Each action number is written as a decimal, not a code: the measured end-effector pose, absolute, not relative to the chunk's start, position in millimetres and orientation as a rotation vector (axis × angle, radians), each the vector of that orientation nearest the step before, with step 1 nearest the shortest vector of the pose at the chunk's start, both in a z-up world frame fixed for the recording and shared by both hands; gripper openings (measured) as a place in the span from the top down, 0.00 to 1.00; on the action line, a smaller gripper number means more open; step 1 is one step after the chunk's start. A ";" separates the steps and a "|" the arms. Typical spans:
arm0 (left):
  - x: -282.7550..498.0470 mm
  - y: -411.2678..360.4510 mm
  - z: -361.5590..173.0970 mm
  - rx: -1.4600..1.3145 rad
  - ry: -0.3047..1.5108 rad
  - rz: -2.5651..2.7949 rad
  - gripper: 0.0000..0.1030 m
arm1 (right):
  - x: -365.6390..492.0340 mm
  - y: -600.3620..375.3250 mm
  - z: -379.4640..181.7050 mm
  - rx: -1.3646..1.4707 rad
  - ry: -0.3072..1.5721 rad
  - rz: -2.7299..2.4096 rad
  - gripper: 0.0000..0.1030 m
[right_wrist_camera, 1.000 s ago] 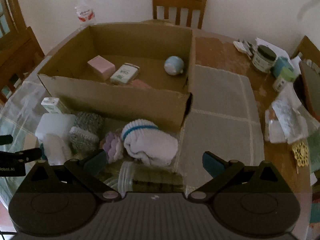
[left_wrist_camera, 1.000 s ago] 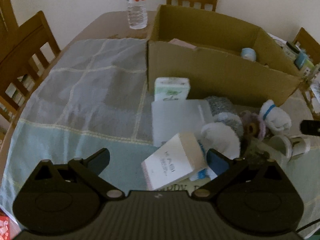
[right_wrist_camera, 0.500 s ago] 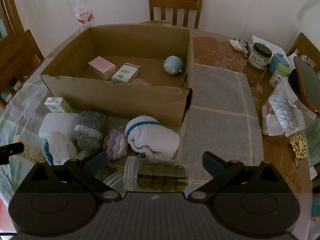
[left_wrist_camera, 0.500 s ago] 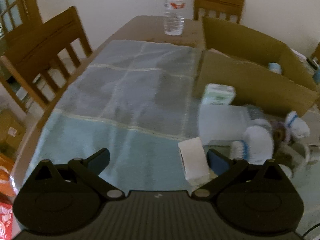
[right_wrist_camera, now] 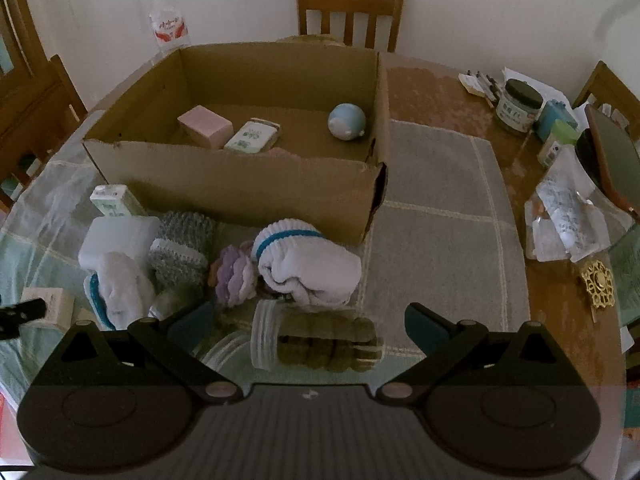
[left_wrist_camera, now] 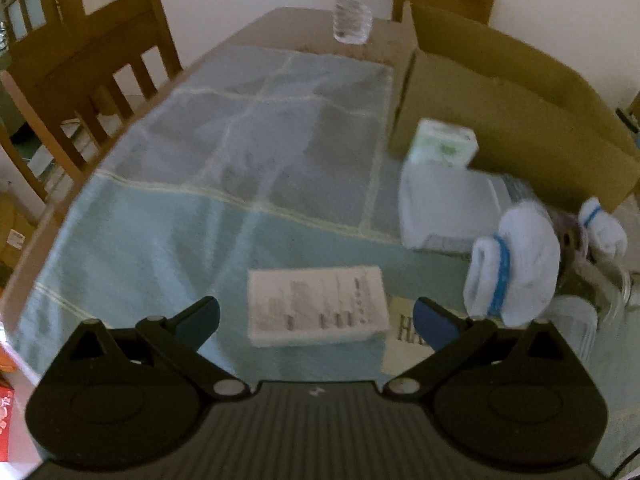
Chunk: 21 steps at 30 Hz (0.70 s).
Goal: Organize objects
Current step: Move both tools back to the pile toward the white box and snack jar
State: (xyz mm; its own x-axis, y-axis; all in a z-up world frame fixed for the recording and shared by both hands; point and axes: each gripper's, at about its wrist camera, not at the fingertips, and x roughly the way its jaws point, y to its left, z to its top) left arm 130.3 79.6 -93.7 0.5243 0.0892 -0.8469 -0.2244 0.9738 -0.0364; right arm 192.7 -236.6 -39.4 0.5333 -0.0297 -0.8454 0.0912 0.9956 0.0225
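The left gripper (left_wrist_camera: 316,314) is spread wide with a flat white box (left_wrist_camera: 318,307) lying between its fingers, untouched on the cloth (left_wrist_camera: 160,216). The right gripper (right_wrist_camera: 306,320) gapes too, holding nothing, a clear jar (right_wrist_camera: 316,340) (on its side) between its fingers. Just ahead of it rolled socks (right_wrist_camera: 308,264), then the cardboard box (right_wrist_camera: 240,184).

A home dining room: wooden chairs (right_wrist_camera: 350,8) around a clothed table (left_wrist_camera: 224,168)

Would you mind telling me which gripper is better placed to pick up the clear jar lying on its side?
The right gripper: it is open with the jar lying between its fingers. The left gripper faces a white box.
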 end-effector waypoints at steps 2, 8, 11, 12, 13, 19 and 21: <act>132.0 76.9 -104.0 -0.135 1.018 0.208 0.01 | 191.0 -237.1 -40.7 0.059 1.010 -0.073 0.00; 130.7 81.8 -116.8 -0.093 1.026 0.269 0.00 | 186.4 -244.9 -46.7 0.057 1.021 -0.076 0.00; 131.0 91.1 -117.1 -0.132 1.041 0.272 0.00 | 184.7 -251.3 -50.8 0.059 1.029 -0.086 0.00; 131.4 94.8 -117.7 -0.159 1.047 0.273 0.00 | 184.6 -254.2 -52.4 0.065 1.033 -0.089 0.00; 132.1 95.3 -117.9 -0.157 1.049 0.282 0.00 | 184.9 -256.3 -53.9 0.074 1.039 -0.091 0.00; 133.8 95.2 -118.6 -0.160 1.052 0.285 0.00 | 196.9 -255.3 -63.2 0.118 1.065 -0.048 0.00; 134.5 96.0 -118.5 -0.160 1.050 0.285 0.00 | 204.0 -249.6 -67.7 0.102 1.067 -0.031 0.00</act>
State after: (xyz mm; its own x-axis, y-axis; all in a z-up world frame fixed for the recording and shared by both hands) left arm 134.5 96.0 -118.5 0.4653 0.1554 -0.8714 -0.3068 0.9518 0.0059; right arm 204.0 -249.6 -67.7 0.4828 0.0240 -0.8754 0.0746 0.9949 0.0684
